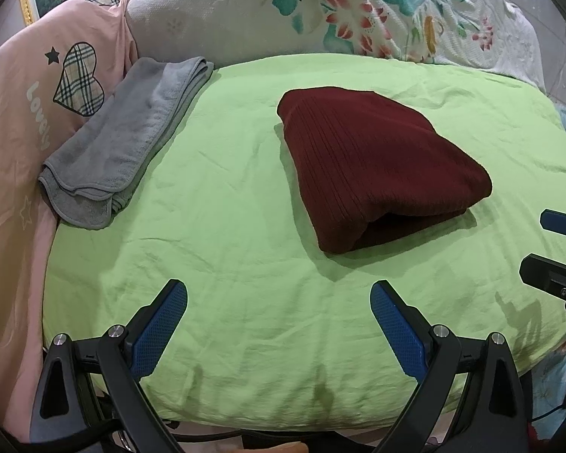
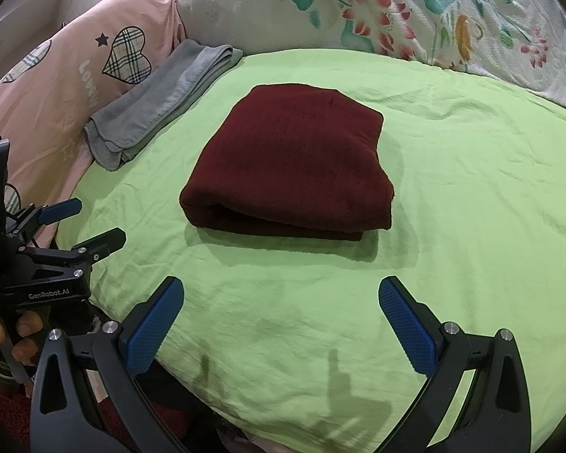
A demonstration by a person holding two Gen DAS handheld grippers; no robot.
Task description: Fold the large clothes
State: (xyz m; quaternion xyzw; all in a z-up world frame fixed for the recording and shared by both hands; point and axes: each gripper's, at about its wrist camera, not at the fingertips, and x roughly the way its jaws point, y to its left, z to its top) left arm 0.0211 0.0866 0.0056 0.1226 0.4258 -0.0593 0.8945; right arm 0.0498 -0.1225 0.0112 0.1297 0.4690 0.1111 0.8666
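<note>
A dark red ribbed knit garment (image 1: 377, 166) (image 2: 294, 162) lies folded into a thick rectangle on the light green sheet (image 1: 226, 226) (image 2: 452, 188). My left gripper (image 1: 279, 294) hovers open over the sheet, short of the garment's near edge, with nothing between its blue pads. My right gripper (image 2: 281, 290) is also open and empty, a little in front of the garment's folded edge. In the right wrist view the left gripper (image 2: 90, 222) shows at the left, held by a hand (image 2: 15, 336). The right gripper's fingers (image 1: 558, 222) show at the right edge of the left wrist view.
A folded grey towel (image 1: 120, 143) (image 2: 162, 105) lies at the sheet's left edge against a pink cover with plaid hearts (image 1: 37, 87) (image 2: 105, 60). A white floral bedspread (image 1: 339, 11) (image 2: 377, 7) is bunched along the back. The bed's front edge lies just below the grippers.
</note>
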